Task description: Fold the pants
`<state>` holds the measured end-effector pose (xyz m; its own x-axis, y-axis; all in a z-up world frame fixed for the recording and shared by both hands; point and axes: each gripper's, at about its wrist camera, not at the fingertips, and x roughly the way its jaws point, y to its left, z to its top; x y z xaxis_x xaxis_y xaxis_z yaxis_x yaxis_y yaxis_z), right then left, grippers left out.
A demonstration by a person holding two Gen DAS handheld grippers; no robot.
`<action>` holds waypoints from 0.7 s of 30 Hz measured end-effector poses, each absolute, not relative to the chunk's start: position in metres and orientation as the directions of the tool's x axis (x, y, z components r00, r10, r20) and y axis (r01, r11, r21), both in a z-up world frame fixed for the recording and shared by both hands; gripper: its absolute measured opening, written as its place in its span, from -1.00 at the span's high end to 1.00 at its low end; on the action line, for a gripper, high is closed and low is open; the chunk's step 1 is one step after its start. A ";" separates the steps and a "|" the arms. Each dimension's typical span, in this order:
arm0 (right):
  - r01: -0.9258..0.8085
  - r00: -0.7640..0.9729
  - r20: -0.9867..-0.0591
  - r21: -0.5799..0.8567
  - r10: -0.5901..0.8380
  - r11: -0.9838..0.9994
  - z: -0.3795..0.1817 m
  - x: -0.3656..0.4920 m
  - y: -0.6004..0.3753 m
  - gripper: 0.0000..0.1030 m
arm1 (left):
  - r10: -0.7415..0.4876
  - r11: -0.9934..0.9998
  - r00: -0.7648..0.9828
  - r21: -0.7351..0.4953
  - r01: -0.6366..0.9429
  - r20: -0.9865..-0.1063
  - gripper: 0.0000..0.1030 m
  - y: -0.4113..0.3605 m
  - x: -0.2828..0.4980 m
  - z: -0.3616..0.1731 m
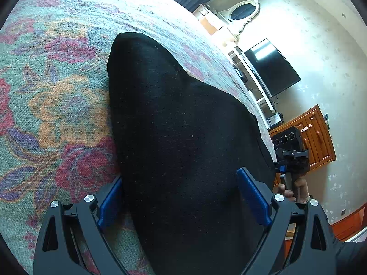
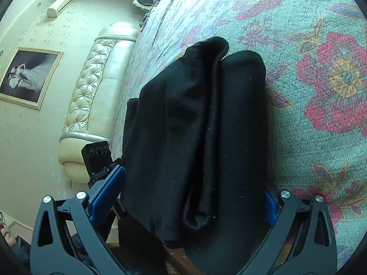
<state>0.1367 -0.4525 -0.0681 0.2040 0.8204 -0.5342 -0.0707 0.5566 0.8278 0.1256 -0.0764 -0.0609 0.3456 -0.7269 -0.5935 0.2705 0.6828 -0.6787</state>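
Two claws are mine, one in each hand. From my left wrist, the black pants (image 1: 183, 137) lie folded in a thick bundle on the bed (image 1: 57, 91), near its edge. My left claw (image 1: 183, 201) has its blue pads (image 1: 252, 201) wide apart, one on each side of the bundle, not pinching it. My right claw (image 1: 291, 158) shows past the bed's edge.

From my right wrist, the pants (image 2: 206, 126) show their folded layers, with a rolled edge running down the middle. My right claw (image 2: 190, 197) is spread wide too, with a pad (image 2: 107, 190) on each side of the bundle. My left claw (image 2: 101, 160) peeks in near the cream headboard (image 2: 91, 91).
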 end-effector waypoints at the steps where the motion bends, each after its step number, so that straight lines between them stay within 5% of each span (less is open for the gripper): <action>1: -0.059 0.201 -0.530 0.833 0.824 0.550 -0.068 0.139 -0.453 -0.95 | -0.725 0.685 0.345 -0.676 0.272 -0.596 -0.77 -0.071 0.125 -0.063; 6: -0.047 0.193 -0.570 0.807 0.798 0.588 -0.067 0.138 -0.449 -0.86 | -0.720 0.692 0.331 -0.666 0.279 -0.610 -0.76 -0.074 0.127 -0.063; 10: 0.002 0.199 -0.624 0.772 0.756 0.636 -0.073 0.136 -0.461 -0.07 | -0.689 0.724 0.331 -0.629 0.284 -0.644 -0.49 -0.077 0.129 -0.064; 11: 0.015 0.201 -0.605 0.788 0.770 0.615 -0.077 0.135 -0.467 -0.01 | -0.693 0.720 0.329 -0.631 0.287 -0.641 -0.46 -0.077 0.128 -0.064; 14: 0.010 0.209 -0.602 0.790 0.771 0.614 -0.079 0.132 -0.468 0.02 | -0.693 0.721 0.323 -0.629 0.291 -0.645 -0.27 -0.077 0.128 -0.064; 17: -0.002 0.215 -0.606 0.784 0.766 0.621 -0.077 0.131 -0.463 0.14 | -0.731 0.682 0.300 -0.677 0.278 -0.613 0.14 -0.076 0.130 -0.066; 21: -0.027 0.233 -0.581 0.797 0.779 0.603 -0.075 0.127 -0.460 0.28 | -0.745 0.665 0.305 -0.691 0.281 -0.593 0.24 -0.075 0.129 -0.066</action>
